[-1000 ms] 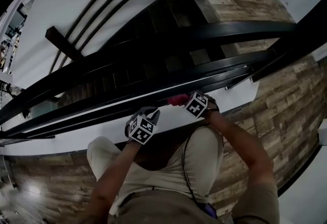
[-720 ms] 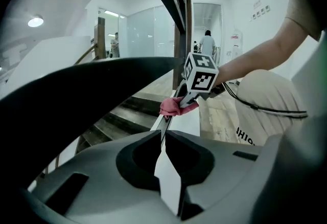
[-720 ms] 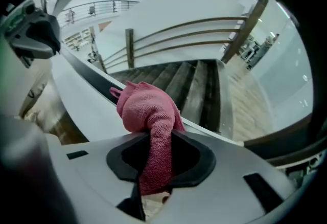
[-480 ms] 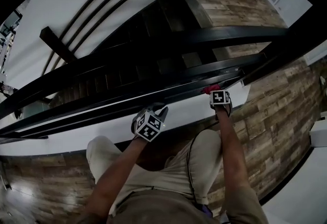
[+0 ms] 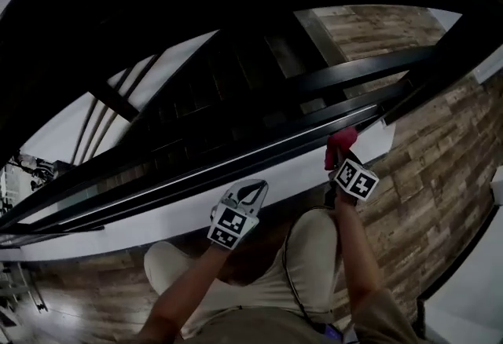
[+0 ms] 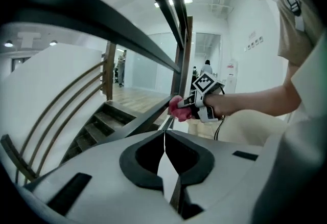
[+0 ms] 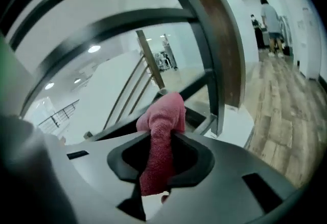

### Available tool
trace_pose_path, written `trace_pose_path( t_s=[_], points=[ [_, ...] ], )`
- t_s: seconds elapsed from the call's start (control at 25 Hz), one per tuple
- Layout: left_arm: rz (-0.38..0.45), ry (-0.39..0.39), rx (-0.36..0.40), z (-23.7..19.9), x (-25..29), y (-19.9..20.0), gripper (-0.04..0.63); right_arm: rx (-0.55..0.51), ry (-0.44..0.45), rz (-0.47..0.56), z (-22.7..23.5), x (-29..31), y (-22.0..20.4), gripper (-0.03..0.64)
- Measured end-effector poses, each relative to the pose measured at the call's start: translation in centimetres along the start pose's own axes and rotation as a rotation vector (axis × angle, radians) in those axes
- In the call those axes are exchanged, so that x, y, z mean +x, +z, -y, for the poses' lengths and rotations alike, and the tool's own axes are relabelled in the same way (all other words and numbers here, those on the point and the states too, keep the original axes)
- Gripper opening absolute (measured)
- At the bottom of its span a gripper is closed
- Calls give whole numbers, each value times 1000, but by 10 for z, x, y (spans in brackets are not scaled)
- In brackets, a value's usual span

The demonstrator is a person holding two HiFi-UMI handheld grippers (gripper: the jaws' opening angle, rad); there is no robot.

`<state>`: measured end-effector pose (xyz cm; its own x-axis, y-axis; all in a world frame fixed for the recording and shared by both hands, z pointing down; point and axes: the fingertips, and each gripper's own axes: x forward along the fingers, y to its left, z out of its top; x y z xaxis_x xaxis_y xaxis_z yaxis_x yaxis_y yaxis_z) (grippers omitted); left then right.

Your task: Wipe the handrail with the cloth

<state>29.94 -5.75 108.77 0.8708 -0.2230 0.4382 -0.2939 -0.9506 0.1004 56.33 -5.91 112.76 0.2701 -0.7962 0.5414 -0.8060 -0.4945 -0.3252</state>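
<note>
In the head view, the right gripper [image 5: 339,158] is holding the pink cloth [image 5: 340,140] up against the dark handrail [image 5: 236,158], while the left gripper [image 5: 250,193] is hovering just below the rail, further left.

In the left gripper view, its jaws are resting pressed together with nothing between them.

In the right gripper view, the jaws are pinching the cloth, which is bunching out beyond their tips.

The wood-plank floor [image 5: 440,170] ran up to a white curb [image 5: 94,236] that carried a dark railing post [image 7: 214,90], with dark stair steps [image 6: 97,126] dropping beyond it and a person [image 7: 271,13] standing far off on the planks.
</note>
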Motion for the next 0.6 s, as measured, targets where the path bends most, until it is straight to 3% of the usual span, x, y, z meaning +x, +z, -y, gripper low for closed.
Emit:
trace_pose_path(
  t_s=[0.12,0.2,0.44,0.6],
  points=[
    [-19,-54,-8,31,-19,47,18,-136,-41,48,-40,-61,16,95],
    [-13,-60,-10,48,-27,78,17,-162,-35,42,-61,-88,22,95],
    [-48,-65,-29,107,-100,173,15,-211,-27,-56,-118,-219,46,95],
    [-83,-63,3,132,-154,229,15,-296,19,-123,-149,-304,77,94]
  ],
)
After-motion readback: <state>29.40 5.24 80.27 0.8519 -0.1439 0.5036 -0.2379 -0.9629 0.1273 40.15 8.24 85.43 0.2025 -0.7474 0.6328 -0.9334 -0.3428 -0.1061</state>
